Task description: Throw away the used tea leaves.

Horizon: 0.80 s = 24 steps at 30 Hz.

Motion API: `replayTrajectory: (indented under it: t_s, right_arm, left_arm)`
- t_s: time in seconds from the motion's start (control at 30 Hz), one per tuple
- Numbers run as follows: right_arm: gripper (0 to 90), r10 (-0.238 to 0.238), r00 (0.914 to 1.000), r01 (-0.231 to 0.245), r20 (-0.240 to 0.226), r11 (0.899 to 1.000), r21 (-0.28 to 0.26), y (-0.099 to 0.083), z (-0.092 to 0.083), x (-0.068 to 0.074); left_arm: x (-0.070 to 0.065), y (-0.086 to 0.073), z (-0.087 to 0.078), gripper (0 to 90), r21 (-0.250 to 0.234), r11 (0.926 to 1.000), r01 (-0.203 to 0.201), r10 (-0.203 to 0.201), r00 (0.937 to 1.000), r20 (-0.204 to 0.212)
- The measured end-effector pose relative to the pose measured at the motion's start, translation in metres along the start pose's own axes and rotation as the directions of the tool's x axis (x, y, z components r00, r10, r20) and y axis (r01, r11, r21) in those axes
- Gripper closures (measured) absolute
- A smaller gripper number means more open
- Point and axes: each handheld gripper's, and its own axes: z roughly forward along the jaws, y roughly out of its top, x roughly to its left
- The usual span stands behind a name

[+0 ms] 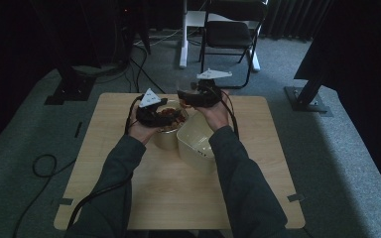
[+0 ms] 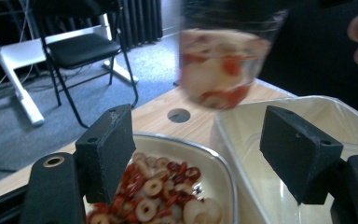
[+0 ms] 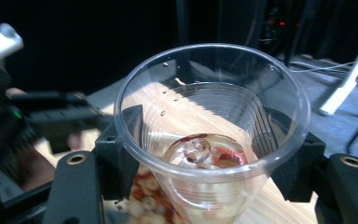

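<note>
A cream bowl [image 1: 164, 140] of red and white cereal rings [image 2: 154, 186] stands at the middle of the wooden table [image 1: 178, 198]. A white tub [image 1: 198, 146] touches it on the right. My left gripper [image 1: 154, 116] hovers low over the bowl [image 2: 216, 163] with its jaws wide open and nothing between them [image 2: 200, 144]. My right gripper [image 1: 186, 96] is shut on a clear plastic cup [image 3: 209, 140] that holds a few rings in its bottom. In the left gripper view the cup [image 2: 219, 65] hangs blurred above the far rims of the bowl and the tub [image 2: 307, 100].
A round hole [image 2: 178, 115] pierces the table's far side. Beyond the table stand a black folding chair [image 1: 230, 32], a white post [image 1: 183, 39] and dark stand feet [image 1: 307, 101]. A cable [image 1: 42, 166] loops on the carpet at the left.
</note>
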Motion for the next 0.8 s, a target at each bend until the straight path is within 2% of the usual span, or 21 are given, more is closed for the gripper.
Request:
replayTrajectory:
  t_s: [0.03, 0.07, 0.1, 0.2, 0.23, 0.27, 0.33, 0.47, 0.57, 0.67, 0.8]
  right_arm:
    - [34.3, 0.0, 1.0, 0.0, 0.0, 1.0, 0.0, 0.0, 0.0, 0.0]
    - [34.3, 0.016, 0.9994, -0.016, -0.031, 1.0, -0.013, 0.002, 0.004, 0.004]
    - [34.3, 0.016, 0.9994, -0.016, -0.031, 1.0, -0.013, 0.002, 0.004, 0.004]
    - [34.4, 0.027, 0.9971, -0.028, -0.071, 1.0, -0.014, 0.005, 0.009, 0.01]
    - [34.4, 0.027, 0.9971, -0.028, -0.071, 1.0, -0.014, 0.005, 0.009, 0.01]
    - [34.4, 0.02, 0.9966, -0.021, -0.08, 1.0, -0.012, 0.006, 0.01, 0.014]
    - [34.4, 0.018, 0.9956, -0.019, -0.092, 1.0, -0.007, 0.006, 0.011, 0.017]
    - [34.5, 0.017, 0.9954, -0.017, -0.094, 1.0, -0.003, 0.006, 0.012, 0.018]
    - [34.5, 0.043, 0.9922, -0.044, -0.117, 0.999, -0.002, 0.006, 0.012, 0.017]
    - [34.5, 0.046, 0.9911, -0.047, -0.125, 0.999, -0.001, 0.007, 0.013, 0.018]
    - [34.5, 0.029, 0.9936, -0.029, -0.109, 1.0, 0.002, 0.008, 0.013, 0.019]
  left_arm:
    - [0.0, 0.0, 0.0, 26.4, 0.0, 1.0, 0.0, 0.0, 1.0, 0.0]
    - [-0.002, 0.001, 0.003, 26.4, 0.006, 0.9999, -0.008, 0.008, 0.9999, -0.006]
    - [-0.002, 0.001, 0.003, 26.4, 0.006, 0.9999, -0.008, 0.008, 0.9999, -0.006]
    - [-0.003, 0.003, 0.01, 27.2, 0.019, 0.9998, -0.005, 0.005, 1.0, -0.007]
    - [-0.003, 0.003, 0.01, 31.0, 0.019, 0.9998, -0.005, 0.005, 1.0, -0.007]
    - [-0.003, 0.003, 0.014, 36.3, 0.041, 0.9992, 0.002, 0.0, 0.9991, -0.043]
    - [-0.002, 0.004, 0.015, 39.4, 0.042, 0.9991, 0.006, -0.005, 0.9994, -0.034]
    - [-0.001, 0.004, 0.016, 39.7, 0.032, 0.9994, 0.012, -0.011, 0.9995, -0.029]
    - [0.002, 0.003, 0.016, 33.8, 0.017, 0.9997, 0.021, -0.021, 0.9998, 0.007]
    - [0.002, 0.004, 0.017, 34.7, 0.029, 0.9994, 0.018, -0.018, 0.9998, 0.001]
    - [0.001, 0.004, 0.018, 41.8, 0.047, 0.9989, 0.002, -0.001, 0.9996, -0.027]
